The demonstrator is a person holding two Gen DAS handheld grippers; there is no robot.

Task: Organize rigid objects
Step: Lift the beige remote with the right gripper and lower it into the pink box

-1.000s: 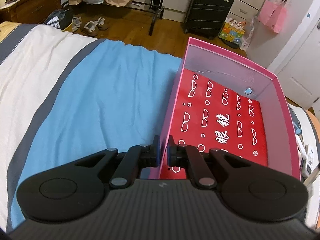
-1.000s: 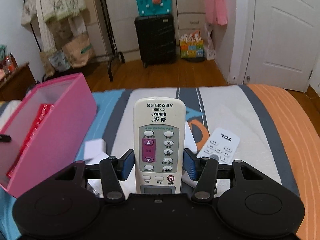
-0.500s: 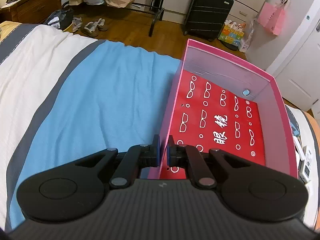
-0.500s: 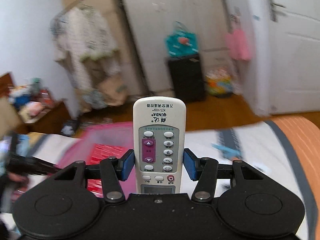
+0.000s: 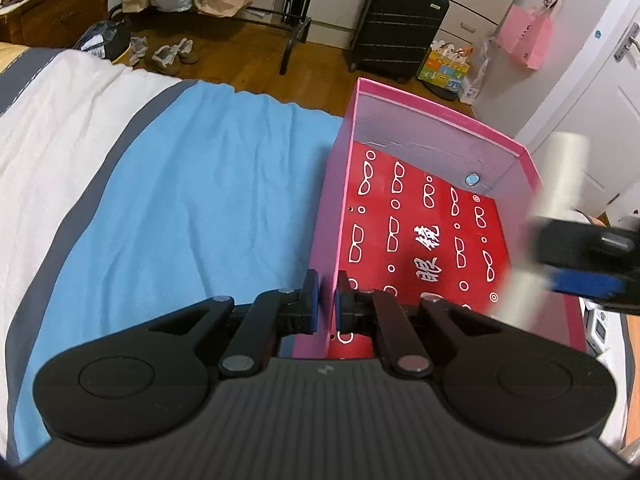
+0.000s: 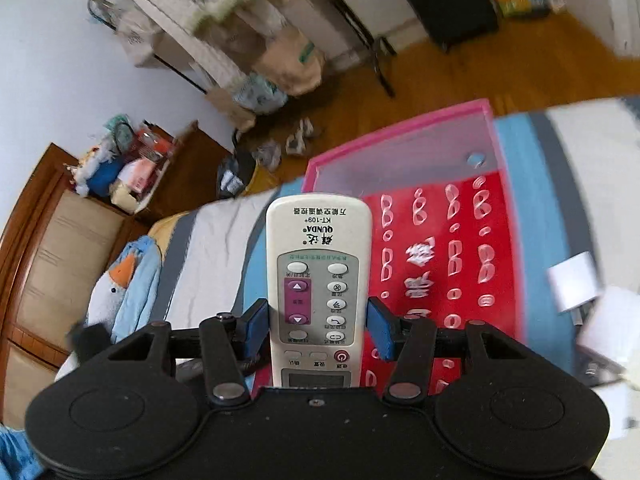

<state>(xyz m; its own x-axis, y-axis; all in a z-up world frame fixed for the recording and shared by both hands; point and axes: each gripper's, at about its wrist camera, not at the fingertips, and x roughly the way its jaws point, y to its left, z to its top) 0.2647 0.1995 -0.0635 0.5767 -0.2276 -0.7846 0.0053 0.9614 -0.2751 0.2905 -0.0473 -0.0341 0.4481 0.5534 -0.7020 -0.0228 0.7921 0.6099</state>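
A pink box [image 5: 432,120] with a red, glasses-patterned floor lies on the bed. My left gripper [image 5: 325,304] is shut on the box's near left wall, one pad on each side of it. My right gripper [image 6: 318,322] is shut on a white air-conditioner remote [image 6: 318,256], buttons facing the camera, and hangs over the pink box [image 6: 400,148]. In the left wrist view the remote [image 5: 556,184] and the right gripper [image 5: 584,264] appear blurred over the box's right wall.
The bed carries a blue, grey and white striped sheet [image 5: 180,200]. White items [image 6: 576,284] lie on the bed to the right of the box. A stuffed duck [image 6: 116,284] lies at the left. A black suitcase [image 5: 396,24] and shoes [image 5: 168,52] stand on the wooden floor beyond.
My right gripper has swung left with the remote, from beside the box to over it, and now shows in the left wrist view. The left gripper has kept still on the box wall.
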